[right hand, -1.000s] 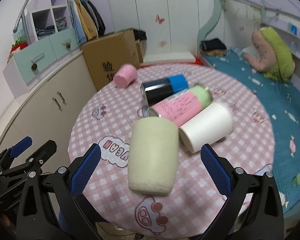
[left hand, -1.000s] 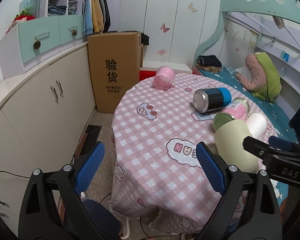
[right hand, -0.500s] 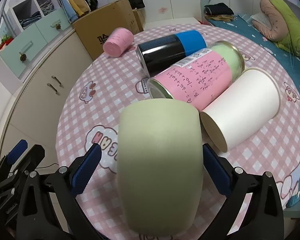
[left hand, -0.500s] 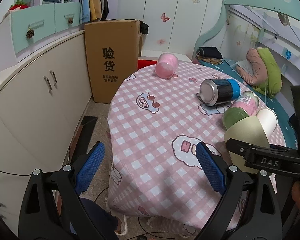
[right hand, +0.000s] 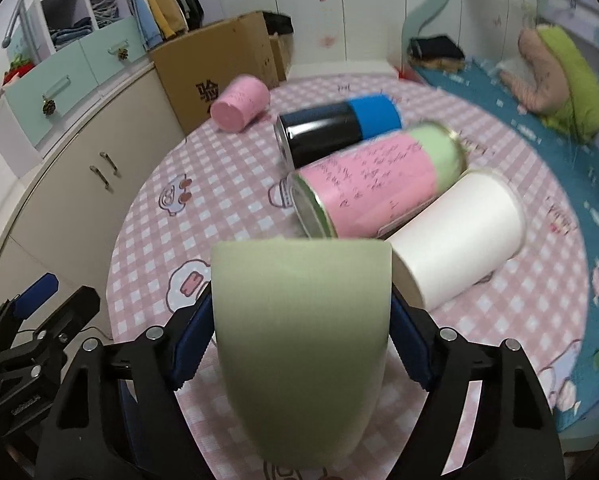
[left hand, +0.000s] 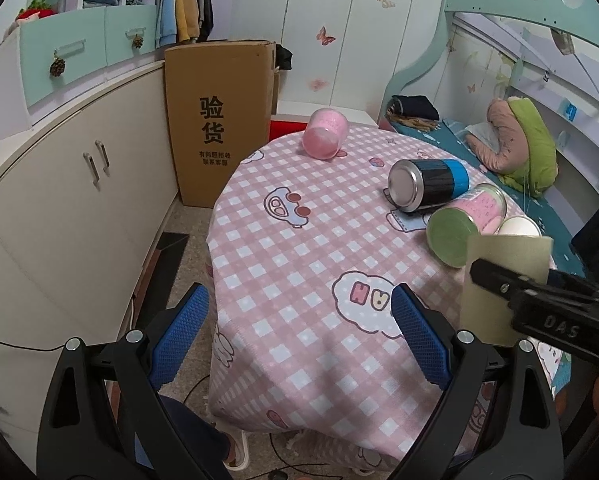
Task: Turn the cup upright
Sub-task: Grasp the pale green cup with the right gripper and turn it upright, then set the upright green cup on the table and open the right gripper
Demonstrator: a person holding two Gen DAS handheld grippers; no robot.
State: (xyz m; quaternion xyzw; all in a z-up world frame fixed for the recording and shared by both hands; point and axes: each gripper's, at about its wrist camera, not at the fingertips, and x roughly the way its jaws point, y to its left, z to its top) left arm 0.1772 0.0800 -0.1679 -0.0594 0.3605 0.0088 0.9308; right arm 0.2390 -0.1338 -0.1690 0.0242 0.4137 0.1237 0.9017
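A pale green cup (right hand: 301,332) is clamped between the blue pads of my right gripper (right hand: 301,344), near the table's front edge; its wider end points away from the camera. In the left wrist view the same cup (left hand: 499,280) appears at the right with the right gripper's finger across it. My left gripper (left hand: 299,336) is open and empty, held off the table's near-left edge. A white cup (right hand: 455,240), a pink-and-green can (right hand: 375,184), a black-and-blue can (right hand: 339,128) and a pink cup (right hand: 239,104) lie on their sides.
The round table (left hand: 299,240) has a pink checked cloth. A cardboard box (left hand: 215,120) stands behind it on the left, beside low cabinets (left hand: 67,200). A bed (left hand: 519,152) with a pillow is on the right.
My right gripper closed in around the green cup and shut on it; the cup now looks lifted and more upright in the left wrist view. The left gripper shifted slightly and stayed open.
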